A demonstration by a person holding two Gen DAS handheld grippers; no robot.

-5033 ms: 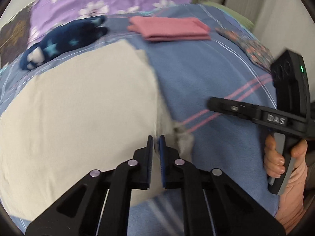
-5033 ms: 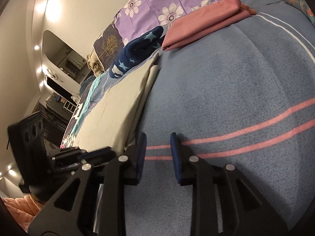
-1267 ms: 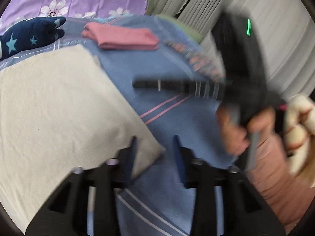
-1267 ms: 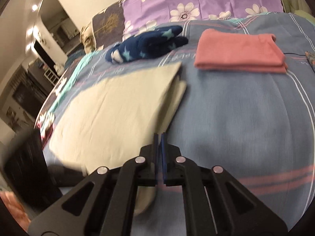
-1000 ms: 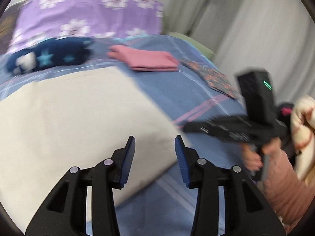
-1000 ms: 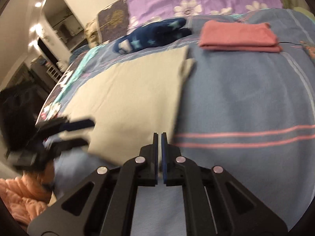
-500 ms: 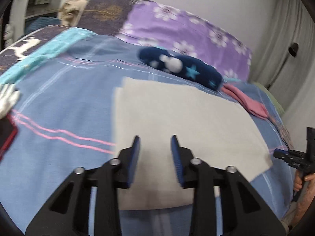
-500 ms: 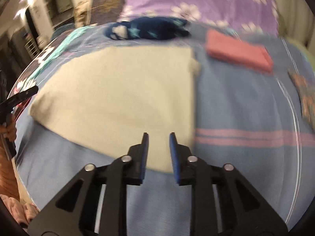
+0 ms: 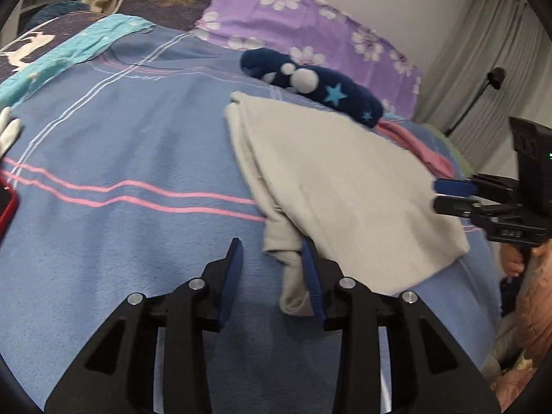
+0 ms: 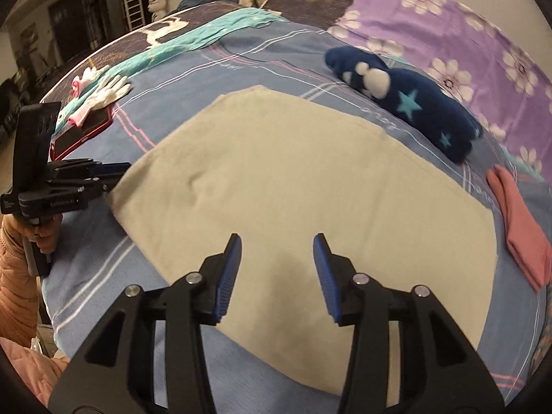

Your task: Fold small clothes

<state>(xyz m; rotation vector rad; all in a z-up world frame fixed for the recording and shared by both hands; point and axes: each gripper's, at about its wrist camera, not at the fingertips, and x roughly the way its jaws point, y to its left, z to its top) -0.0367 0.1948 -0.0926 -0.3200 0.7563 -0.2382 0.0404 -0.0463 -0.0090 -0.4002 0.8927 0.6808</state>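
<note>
A cream garment (image 10: 303, 193) lies folded flat on the blue striped bedspread (image 10: 193, 72). In the left wrist view the same garment (image 9: 348, 186) has a loose corner hanging near me. My left gripper (image 9: 272, 262) is open, its right finger against that loose corner, nothing held. My right gripper (image 10: 277, 253) is open and empty above the garment's near edge. Each gripper shows in the other's view: the left gripper (image 10: 117, 172) at the garment's left edge, the right gripper (image 9: 445, 195) at its right edge.
A navy star-patterned garment (image 10: 403, 103) lies behind the cream one. A folded pink cloth (image 10: 521, 227) lies at the right. White gloves (image 10: 107, 89) and a red-cased tablet (image 10: 82, 131) lie at the left, near a teal cloth (image 10: 193, 41). Purple flowered bedding (image 10: 465, 27) lies at the back.
Both grippers opened wider and let go of the cream garment. My left gripper moved to the garment's left corner; my right gripper swung over its near edge.
</note>
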